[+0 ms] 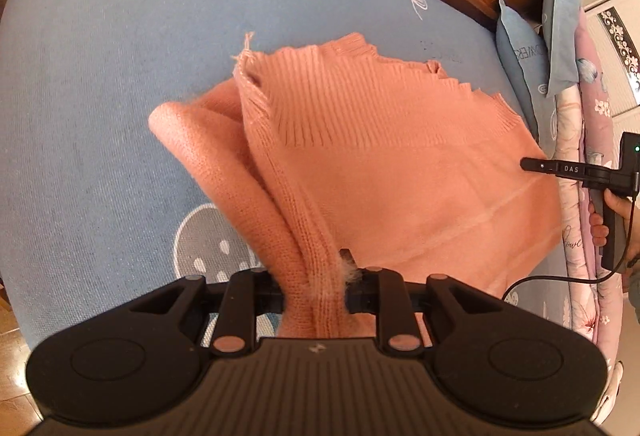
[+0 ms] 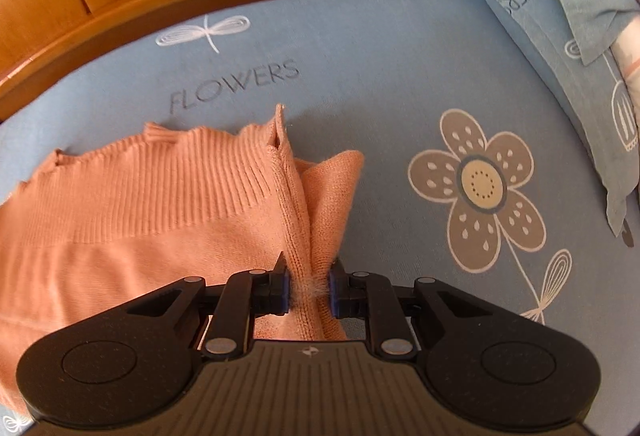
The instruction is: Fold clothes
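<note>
You have the pink sweater (image 1: 400, 172) pinched tight at each side in your left gripper (image 1: 314, 292) and right gripper (image 2: 308, 286), lifted a little over the blue bed sheet (image 2: 380, 76), so you look mid-fold and should move both ends together evenly.

Sweater (image 2: 120, 204) cut off left; pillow (image 2: 560, 16) lettering partial.
</note>
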A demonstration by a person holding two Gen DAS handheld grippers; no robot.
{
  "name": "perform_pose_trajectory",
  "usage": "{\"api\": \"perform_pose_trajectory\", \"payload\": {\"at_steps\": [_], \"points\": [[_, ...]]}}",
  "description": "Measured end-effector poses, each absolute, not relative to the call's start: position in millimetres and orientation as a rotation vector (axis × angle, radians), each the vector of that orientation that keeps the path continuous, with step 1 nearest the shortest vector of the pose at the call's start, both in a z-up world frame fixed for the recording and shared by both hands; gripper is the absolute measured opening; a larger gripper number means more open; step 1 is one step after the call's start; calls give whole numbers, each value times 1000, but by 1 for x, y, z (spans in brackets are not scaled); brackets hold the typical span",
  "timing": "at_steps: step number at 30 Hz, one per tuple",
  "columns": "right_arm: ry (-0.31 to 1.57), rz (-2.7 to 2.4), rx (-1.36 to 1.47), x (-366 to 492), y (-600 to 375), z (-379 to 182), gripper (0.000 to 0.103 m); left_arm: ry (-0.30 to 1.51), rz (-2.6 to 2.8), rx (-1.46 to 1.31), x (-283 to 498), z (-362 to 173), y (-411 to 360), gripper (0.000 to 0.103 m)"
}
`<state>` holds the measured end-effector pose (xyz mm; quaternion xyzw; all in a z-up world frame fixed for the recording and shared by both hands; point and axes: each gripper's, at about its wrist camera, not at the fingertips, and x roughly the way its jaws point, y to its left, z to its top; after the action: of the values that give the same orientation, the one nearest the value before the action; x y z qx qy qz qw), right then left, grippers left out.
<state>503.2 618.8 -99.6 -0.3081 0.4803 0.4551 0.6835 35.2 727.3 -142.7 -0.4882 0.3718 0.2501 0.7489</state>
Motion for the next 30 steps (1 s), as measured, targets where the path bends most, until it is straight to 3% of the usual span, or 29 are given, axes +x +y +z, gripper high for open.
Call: {"api": "perform_pose_trajectory", "payload": {"at_steps": [4,7,9,14,16,21,22,30], "points": [[1059,999,-707,503,615,-120,30,787,546,-1092,25,-153,728,35],[1051,983,-692,503,611,-129,42,767,525,-1128,18,-155,732,36],[1057,967,-652,506,607,-128,44,784,546,-1128,16,-150,733,39],[1039,1053,-569,482,587,-100,44,917,630,-776,28,-102,711,42],[1037,1142,-537,464,580,-91,44,908,595,-664,40,-84,698,49],[1042,1371,-451,417,568,-74,44,772,418,-518,87,-56,676,54],[1065,1413,-419,408,572,-83,44,741,375,-525,97,-60,675,62],[1152,1536,-68,405,555,-155,47,639,328,-639,118,-136,686,59]]}}
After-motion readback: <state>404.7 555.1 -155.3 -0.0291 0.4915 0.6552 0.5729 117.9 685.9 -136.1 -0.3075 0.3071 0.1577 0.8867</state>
